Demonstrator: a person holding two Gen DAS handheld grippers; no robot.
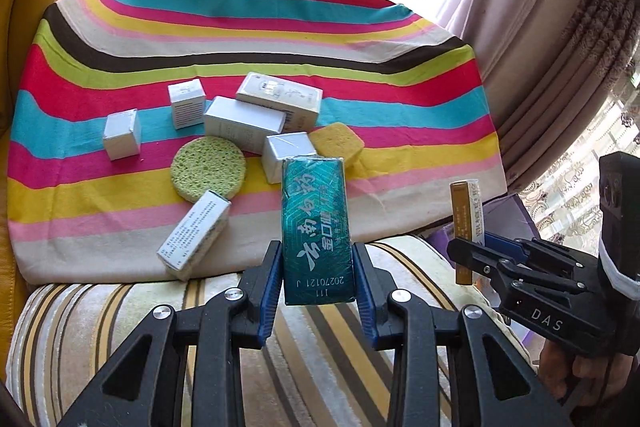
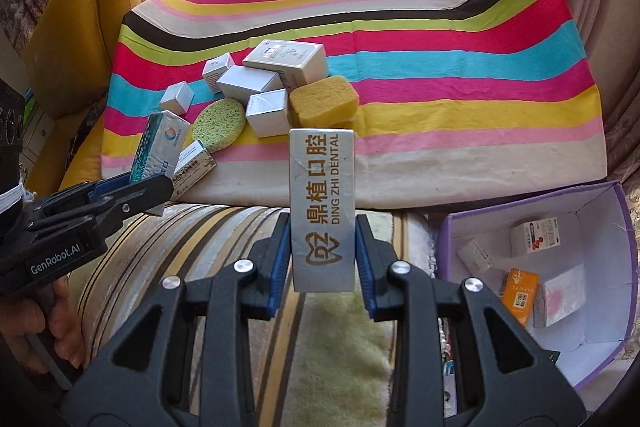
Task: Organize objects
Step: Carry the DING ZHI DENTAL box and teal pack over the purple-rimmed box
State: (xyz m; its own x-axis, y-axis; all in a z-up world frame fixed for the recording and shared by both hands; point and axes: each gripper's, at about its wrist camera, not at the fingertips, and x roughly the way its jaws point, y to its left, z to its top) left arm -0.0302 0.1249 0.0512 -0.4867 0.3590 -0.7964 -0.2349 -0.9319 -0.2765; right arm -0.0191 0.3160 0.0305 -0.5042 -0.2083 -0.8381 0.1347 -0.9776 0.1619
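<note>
My left gripper (image 1: 317, 267) is shut on a teal toothpaste box (image 1: 316, 227), held upright above the striped sofa seat. My right gripper (image 2: 323, 247) is shut on a silver dental box (image 2: 322, 203) with gold lettering. Each gripper also shows in the other's view: the right gripper (image 1: 476, 259) with its box (image 1: 467, 223) at the right edge, the left gripper (image 2: 148, 187) with the teal box (image 2: 158, 147) at the left. On the striped cloth (image 2: 440, 75) lie several white boxes (image 1: 260, 119), a green round sponge (image 1: 208, 169) and a yellow sponge (image 1: 337, 143).
A purple box (image 2: 608, 327) with a white inside stands at the lower right and holds several small packets, one of them orange (image 2: 519, 297). A yellow cushion (image 2: 92, 27) is at the back left, curtains (image 1: 540, 39) at the right. A hand (image 2: 60, 323) grips the left handle.
</note>
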